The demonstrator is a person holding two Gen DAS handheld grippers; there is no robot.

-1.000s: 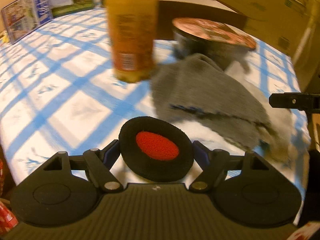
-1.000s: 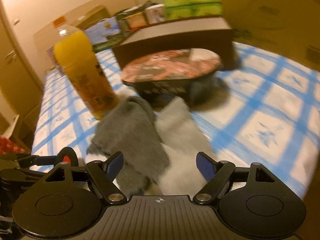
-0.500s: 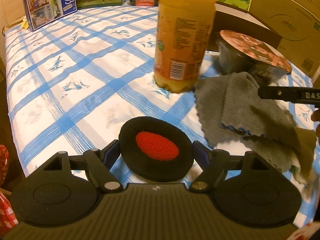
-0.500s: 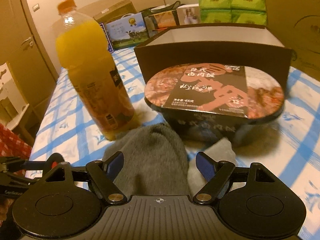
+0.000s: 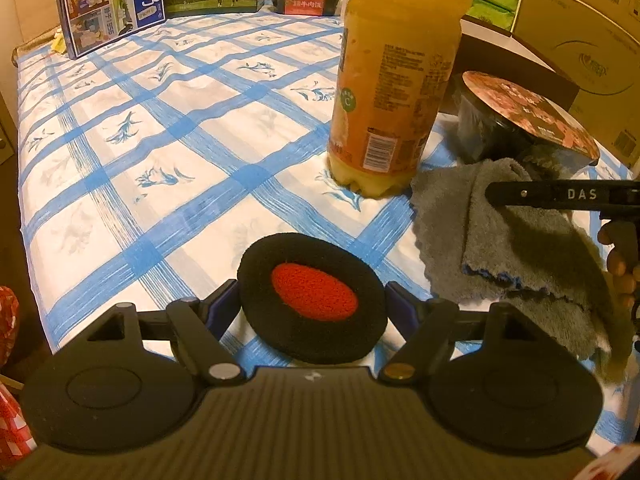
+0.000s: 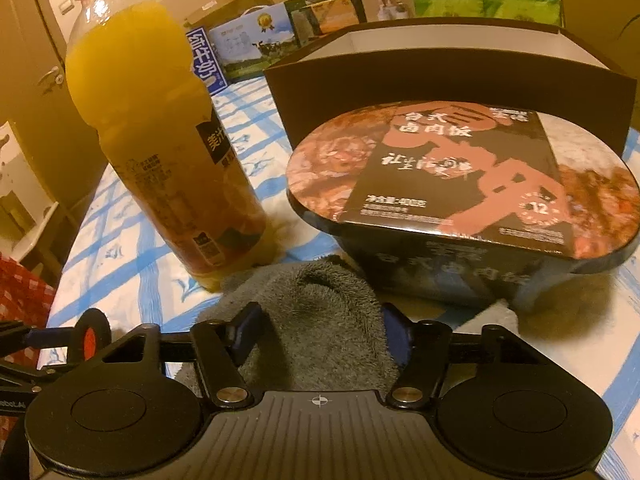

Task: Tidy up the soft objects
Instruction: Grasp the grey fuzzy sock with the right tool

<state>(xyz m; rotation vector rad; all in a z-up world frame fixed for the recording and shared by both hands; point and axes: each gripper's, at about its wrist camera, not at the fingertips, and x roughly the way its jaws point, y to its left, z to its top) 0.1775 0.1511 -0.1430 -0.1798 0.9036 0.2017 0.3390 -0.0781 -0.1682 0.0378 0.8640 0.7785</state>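
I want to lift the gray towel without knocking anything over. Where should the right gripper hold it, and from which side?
Grip the raised fold of the gray towel, the hump lying between the open fingers of the right gripper. Come from the near table edge, low and forward: the juice bottle and food bowl stand close behind the towel, so a far-side approach would probably bump them.
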